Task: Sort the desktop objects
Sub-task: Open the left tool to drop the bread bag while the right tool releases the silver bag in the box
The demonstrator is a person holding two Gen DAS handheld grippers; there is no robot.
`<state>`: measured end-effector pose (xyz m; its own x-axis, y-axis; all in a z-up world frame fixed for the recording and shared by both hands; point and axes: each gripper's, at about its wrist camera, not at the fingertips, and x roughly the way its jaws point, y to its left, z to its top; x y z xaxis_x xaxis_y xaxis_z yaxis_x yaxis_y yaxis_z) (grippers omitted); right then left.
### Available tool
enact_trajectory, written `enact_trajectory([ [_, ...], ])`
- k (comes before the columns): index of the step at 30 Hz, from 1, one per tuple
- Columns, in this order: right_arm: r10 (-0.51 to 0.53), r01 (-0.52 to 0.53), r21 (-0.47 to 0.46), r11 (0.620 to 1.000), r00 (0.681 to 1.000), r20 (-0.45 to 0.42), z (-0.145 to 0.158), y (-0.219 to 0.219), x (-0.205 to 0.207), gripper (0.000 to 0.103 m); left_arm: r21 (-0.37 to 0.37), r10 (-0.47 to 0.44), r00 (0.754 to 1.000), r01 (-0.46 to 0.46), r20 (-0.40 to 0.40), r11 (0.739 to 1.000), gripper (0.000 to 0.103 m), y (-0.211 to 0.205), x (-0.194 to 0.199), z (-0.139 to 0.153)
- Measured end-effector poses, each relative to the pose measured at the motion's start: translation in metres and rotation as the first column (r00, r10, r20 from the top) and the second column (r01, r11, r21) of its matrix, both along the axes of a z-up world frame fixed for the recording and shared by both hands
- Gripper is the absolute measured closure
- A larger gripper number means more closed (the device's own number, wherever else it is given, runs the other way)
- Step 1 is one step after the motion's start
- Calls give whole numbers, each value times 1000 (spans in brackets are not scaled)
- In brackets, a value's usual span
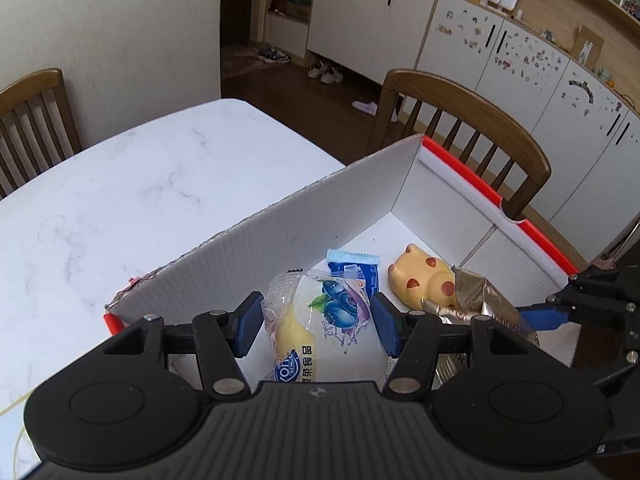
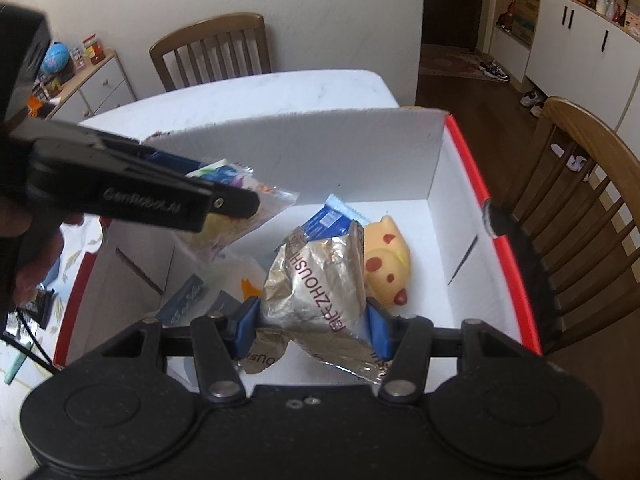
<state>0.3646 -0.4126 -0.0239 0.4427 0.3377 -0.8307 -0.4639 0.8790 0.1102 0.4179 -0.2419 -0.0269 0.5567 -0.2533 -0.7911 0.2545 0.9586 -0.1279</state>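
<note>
My left gripper point(image 1: 316, 326) is shut on a clear snack packet with blueberry print point(image 1: 320, 320), held over the open white box with red rim point(image 1: 304, 216). The same packet point(image 2: 244, 204) shows in the right wrist view, under the left gripper's black body. My right gripper point(image 2: 314, 326) is shut on a silver foil snack bag point(image 2: 320, 280), also above the box point(image 2: 476, 184); that bag point(image 1: 480, 300) shows at the right of the left wrist view. On the box floor lie a yellow spotted toy point(image 2: 388, 260) point(image 1: 424, 280) and a blue sachet point(image 2: 328, 220) point(image 1: 356, 270).
The box sits on a white marble table point(image 1: 120, 184). Wooden chairs stand behind point(image 2: 212, 48) and to the right point(image 2: 580, 184) of it. More flat packets point(image 2: 188, 300) lie in the box's near left corner. A person's hand point(image 2: 36, 264) grips the left tool.
</note>
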Motion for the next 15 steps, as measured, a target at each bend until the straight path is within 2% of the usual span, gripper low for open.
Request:
enact_trajectory([
  [15,45,-49,-56,997,996,-73,-26,14,10,48,59,-34,994,41,-104,997,45,-9,26,-27],
])
